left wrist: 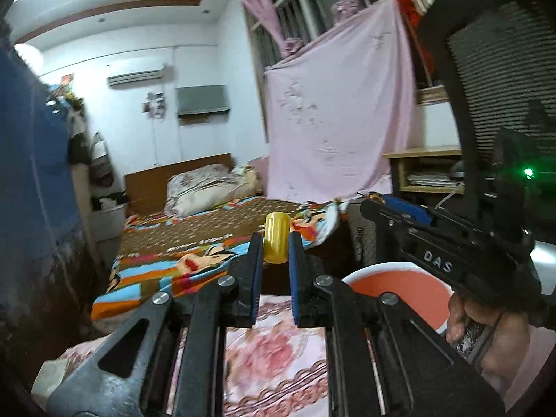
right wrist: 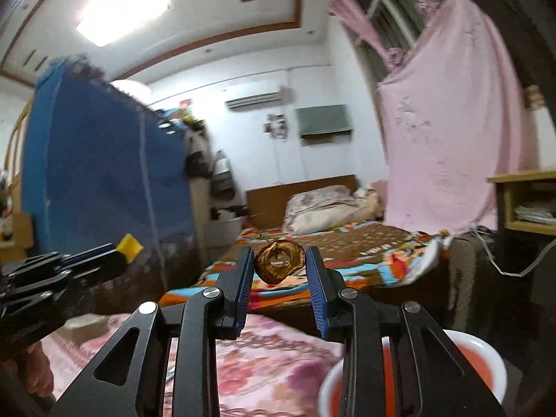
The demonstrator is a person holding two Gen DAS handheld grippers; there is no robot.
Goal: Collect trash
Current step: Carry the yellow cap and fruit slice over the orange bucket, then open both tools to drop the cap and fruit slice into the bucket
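My left gripper [left wrist: 274, 243] is shut on a small yellow plastic cap [left wrist: 275, 239], held up in the air above a pink floral cloth [left wrist: 271, 354]. The cap also shows in the right wrist view [right wrist: 130, 247] at the left gripper's tip. My right gripper [right wrist: 279, 264] is shut on a brown dried fruit peel ring [right wrist: 279, 264], also lifted. A red bowl with a white rim [left wrist: 399, 288] sits below and to the right; it also shows in the right wrist view [right wrist: 486, 365]. In the left wrist view the right gripper's black body [left wrist: 444, 243] crosses above the bowl.
A bed with a colourful cover [left wrist: 208, 243] and pillows [left wrist: 205, 187] lies ahead. A blue wardrobe [right wrist: 104, 173] stands on the left. A pink sheet [left wrist: 340, 111] hangs by the window. A black mesh chair back [left wrist: 504, 80] and a wooden shelf [left wrist: 424, 170] are on the right.
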